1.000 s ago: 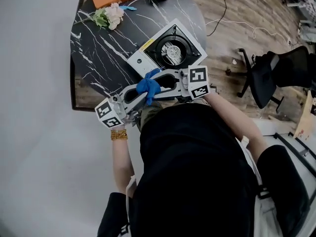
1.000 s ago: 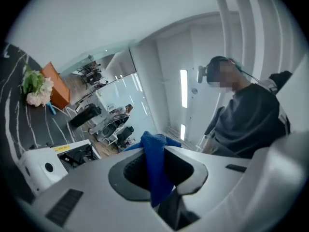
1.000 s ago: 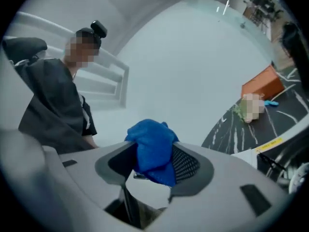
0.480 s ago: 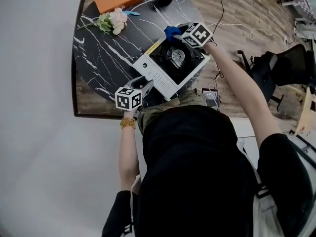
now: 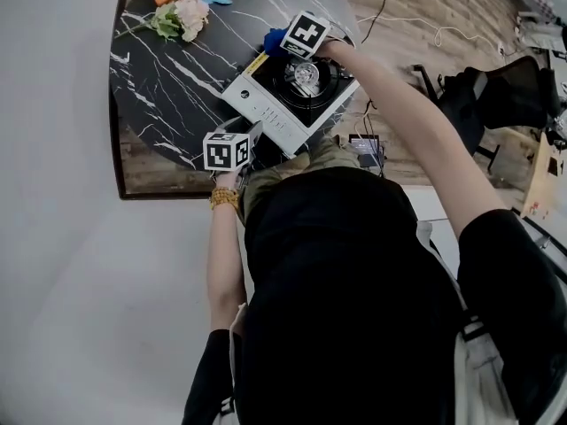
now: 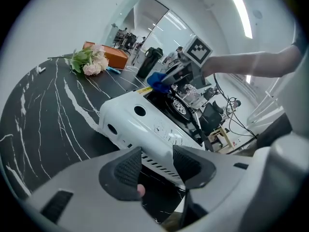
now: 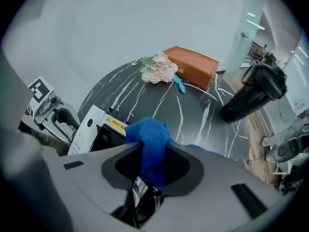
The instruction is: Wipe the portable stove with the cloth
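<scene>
The right gripper (image 7: 152, 161), fingers just closing, pinches the blue cloth (image 7: 149, 129) at the far corner of the white portable stove with black burner top (image 5: 270, 118), which lies at the near edge of the black marble bench (image 5: 159, 87). The left gripper (image 6: 157, 153), fingers just opening, stands spread before the stove's near end, not pressing it. So wiping may push the unheld stove, or the cloth may snag on the burner. The white control end points toward the person; I judge the long axis runs diagonally away from there.
</scene>
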`<action>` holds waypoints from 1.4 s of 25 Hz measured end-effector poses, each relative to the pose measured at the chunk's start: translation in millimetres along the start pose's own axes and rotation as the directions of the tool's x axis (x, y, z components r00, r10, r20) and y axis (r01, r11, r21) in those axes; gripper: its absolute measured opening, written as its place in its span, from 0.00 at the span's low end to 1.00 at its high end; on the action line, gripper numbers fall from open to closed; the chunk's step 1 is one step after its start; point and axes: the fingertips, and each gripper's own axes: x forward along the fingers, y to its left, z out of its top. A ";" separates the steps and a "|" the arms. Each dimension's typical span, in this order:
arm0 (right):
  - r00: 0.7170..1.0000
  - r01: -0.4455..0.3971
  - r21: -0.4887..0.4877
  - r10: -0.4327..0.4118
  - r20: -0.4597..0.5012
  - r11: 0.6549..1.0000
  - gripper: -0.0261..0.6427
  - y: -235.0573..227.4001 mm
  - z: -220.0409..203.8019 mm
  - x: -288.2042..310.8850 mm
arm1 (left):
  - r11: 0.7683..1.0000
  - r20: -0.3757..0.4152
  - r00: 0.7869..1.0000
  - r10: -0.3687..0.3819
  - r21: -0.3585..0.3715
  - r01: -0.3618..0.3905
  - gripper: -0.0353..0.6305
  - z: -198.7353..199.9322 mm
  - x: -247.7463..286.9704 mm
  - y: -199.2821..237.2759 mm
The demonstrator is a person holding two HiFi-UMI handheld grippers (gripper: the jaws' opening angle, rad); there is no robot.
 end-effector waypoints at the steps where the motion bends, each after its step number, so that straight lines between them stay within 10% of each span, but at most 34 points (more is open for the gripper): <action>1: 1.000 -0.010 -0.021 0.010 0.003 1.000 0.18 10.0 4.2 1.8 | 1.000 -0.007 1.000 0.003 -0.004 -0.003 0.36 -0.7 1.0 1.4; 12: 0.978 -0.131 -0.085 0.142 0.150 0.988 0.18 88.4 36.6 10.6 | 0.998 -0.022 1.000 0.003 -0.065 -0.005 0.41 4.6 1.2 5.6; 18: 0.820 -0.080 0.233 -0.070 0.569 0.969 0.18 33.6 3.5 -94.5 | 0.999 0.101 0.994 0.032 0.034 -0.036 0.36 42.4 -39.6 -2.3; 23: 0.920 0.162 0.049 -0.168 0.355 0.986 0.18 -32.1 -82.1 -106.8 | 0.983 -0.030 0.997 0.066 0.173 -0.060 0.36 38.4 -18.5 -12.1; 27: 0.981 0.092 -0.164 -0.061 0.183 0.982 0.18 -52.6 -76.1 -69.8 | 0.951 -0.172 0.967 0.187 0.278 -0.134 0.34 22.5 6.0 -10.0; 35: 0.993 -0.040 -0.303 0.072 0.095 0.952 0.18 -45.2 -93.8 -34.7 | 0.887 -0.194 0.895 0.401 0.327 -0.326 0.26 30.2 7.2 -3.0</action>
